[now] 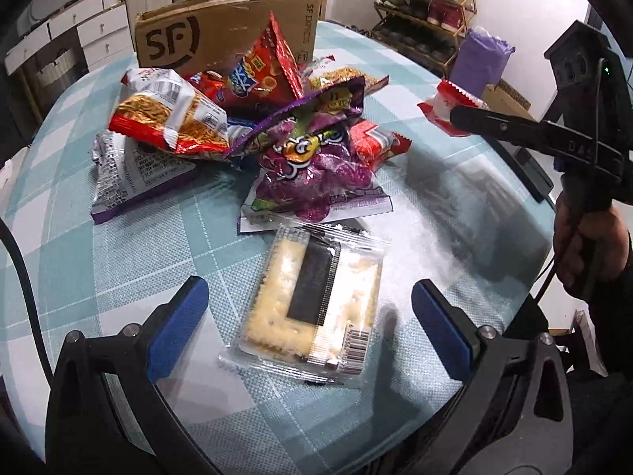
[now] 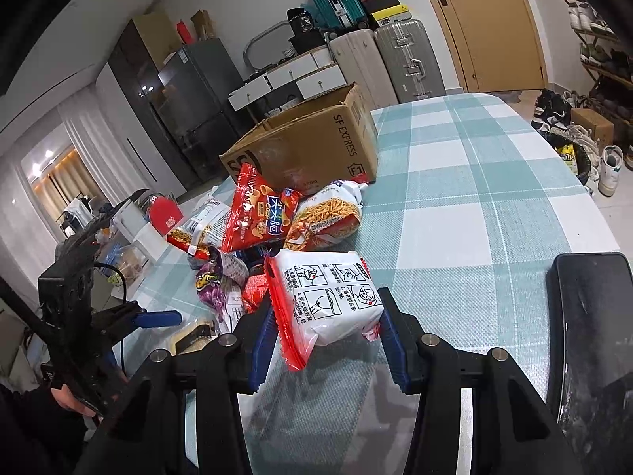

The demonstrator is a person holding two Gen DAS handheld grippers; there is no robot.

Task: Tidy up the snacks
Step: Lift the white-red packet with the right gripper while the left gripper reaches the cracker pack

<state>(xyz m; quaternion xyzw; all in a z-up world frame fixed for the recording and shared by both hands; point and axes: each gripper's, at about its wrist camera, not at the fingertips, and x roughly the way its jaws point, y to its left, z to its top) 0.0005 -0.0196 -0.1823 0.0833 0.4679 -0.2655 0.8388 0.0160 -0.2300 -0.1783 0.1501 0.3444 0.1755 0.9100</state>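
L gripper (image 1: 308,316) fingers spread wide, low; R gripper (image 2: 326,316) fingers clamped, raised.

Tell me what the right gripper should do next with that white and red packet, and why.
Probably carry it over to the cardboard box and release it. The right gripper already clamps the white and red packet above the table, and the box is open.

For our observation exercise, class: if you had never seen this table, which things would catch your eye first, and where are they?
The jumbled heap of bright red, orange and purple foil snack bags at mid-table, in front of the open brown cardboard SF box. Next, the white-and-red plastic packet clamped between the right gripper fingers, above the checked cloth. Last, the clear-wrapped cracker pack lying flat between the open left gripper fingers.
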